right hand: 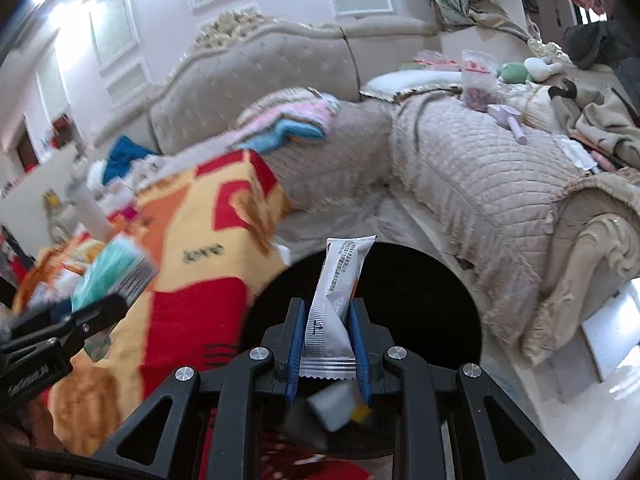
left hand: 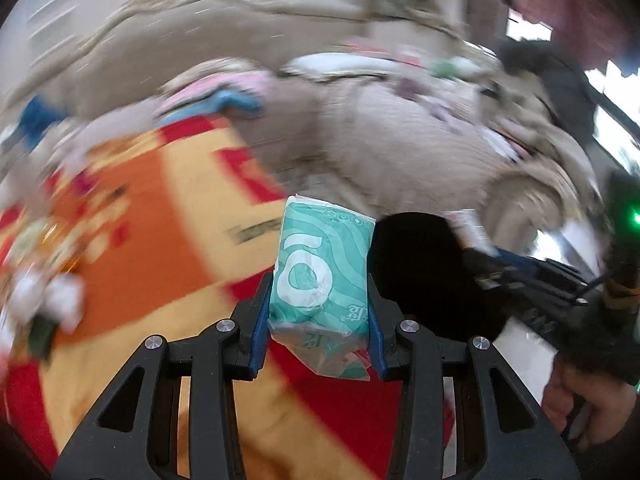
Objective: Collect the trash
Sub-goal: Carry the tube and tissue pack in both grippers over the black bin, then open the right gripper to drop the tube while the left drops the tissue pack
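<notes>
The left gripper (left hand: 318,312), low centre of its view, is clamped across a teal tissue pack (left hand: 320,280): soft, light, crinkly, best pinched mid-body. The right gripper (right hand: 326,344) pinches a stiff, slick grey-white snack wrapper (right hand: 334,300) by its lower half above a black bin mouth (right hand: 420,280). The bin's depth is lost in darkness, and the left view is blurred beyond the pack.

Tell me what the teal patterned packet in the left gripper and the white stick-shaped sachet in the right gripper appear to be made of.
Teal patterned packet: looks like thin glossy plastic film, soft-filled, judging by the crinkled translucent lower end and shine. White stick-shaped sachet: probably matte printed plastic or foil laminate, going by its clear, serrated heat-sealed bottom edge. Neither material is certain from looks alone.
</notes>
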The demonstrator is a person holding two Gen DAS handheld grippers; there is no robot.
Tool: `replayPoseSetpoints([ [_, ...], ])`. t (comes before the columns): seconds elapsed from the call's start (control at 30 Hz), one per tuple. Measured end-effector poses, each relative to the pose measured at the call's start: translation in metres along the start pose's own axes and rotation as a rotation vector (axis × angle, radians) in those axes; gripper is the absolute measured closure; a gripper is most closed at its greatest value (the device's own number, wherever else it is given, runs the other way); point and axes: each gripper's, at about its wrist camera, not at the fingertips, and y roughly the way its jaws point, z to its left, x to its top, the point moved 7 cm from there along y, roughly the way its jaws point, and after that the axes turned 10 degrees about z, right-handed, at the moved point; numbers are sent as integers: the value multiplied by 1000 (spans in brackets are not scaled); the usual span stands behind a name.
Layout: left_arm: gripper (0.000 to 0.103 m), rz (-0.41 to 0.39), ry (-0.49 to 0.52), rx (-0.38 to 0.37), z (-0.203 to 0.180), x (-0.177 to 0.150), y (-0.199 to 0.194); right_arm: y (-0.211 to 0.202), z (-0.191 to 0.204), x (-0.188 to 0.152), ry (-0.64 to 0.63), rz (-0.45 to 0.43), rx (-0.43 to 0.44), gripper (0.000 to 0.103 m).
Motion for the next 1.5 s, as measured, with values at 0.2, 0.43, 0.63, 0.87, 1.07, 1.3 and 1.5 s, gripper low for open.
replayPoseSetpoints([
  [0.2,65,37,104,-95,-24,15,36,17,-10,-3,7,53,-76,82],
  [0.43,65,43,82,-108,-17,27,46,25,-16,-3,35,65,-95,82],
  [0.63,65,73,71,-135,-14,28,62,33,-20,-1,46,82,-76,82],
  [0.87,59,110,111,-168,-27,27,76,38,-38,2,155,88,22,60],
  [1.07,41,119,104,-214,-34,25,71,16,-50,11,210,-2,-45,59],
  [1.3,38,104,22,-175,-10,26,58,1,-46,24,243,-71,-53,59],
  [1.5,38,38,-91,-94,43,15,18,-5,-8,29,196,-113,-9,58],
])
